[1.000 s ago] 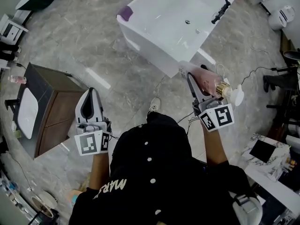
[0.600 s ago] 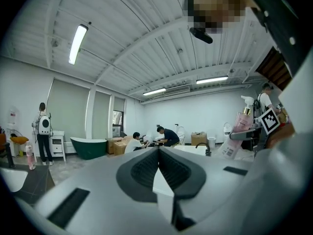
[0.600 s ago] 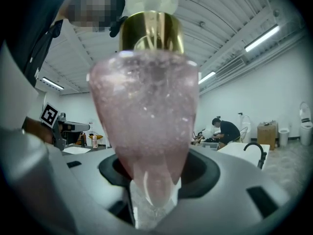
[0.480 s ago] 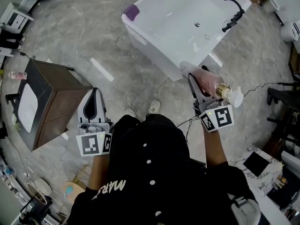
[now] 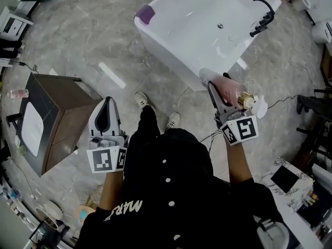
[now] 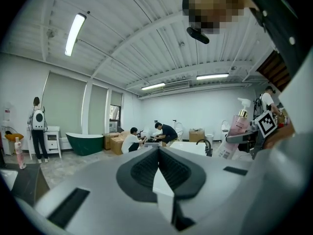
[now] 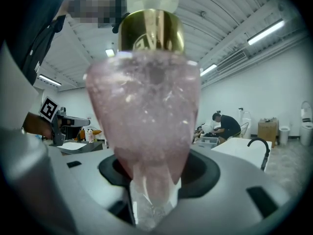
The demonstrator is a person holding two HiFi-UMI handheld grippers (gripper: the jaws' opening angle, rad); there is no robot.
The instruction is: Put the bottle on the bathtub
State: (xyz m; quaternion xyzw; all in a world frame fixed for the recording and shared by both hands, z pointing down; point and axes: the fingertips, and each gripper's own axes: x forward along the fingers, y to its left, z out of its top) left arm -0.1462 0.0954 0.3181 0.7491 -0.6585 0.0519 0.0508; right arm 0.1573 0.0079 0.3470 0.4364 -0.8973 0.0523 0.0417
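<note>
Stepping in, we've closed on the white bathtub [image 5: 167, 51], its basin holding only a drain [image 5: 220, 25] and black faucet [image 5: 262, 17], and my right gripper [image 5: 211, 84] clamps the pink bottle [image 5: 231, 90] just short of the near rim, left gripper [image 5: 106, 105] pressed together on nothing, cabinet [image 5: 62, 113] well left, open floor [image 5: 93, 25] between.

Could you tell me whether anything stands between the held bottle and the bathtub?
Nothing visible does: the right gripper holds the pink bottle just short of the bathtub's near corner, with only open floor between them.
</note>
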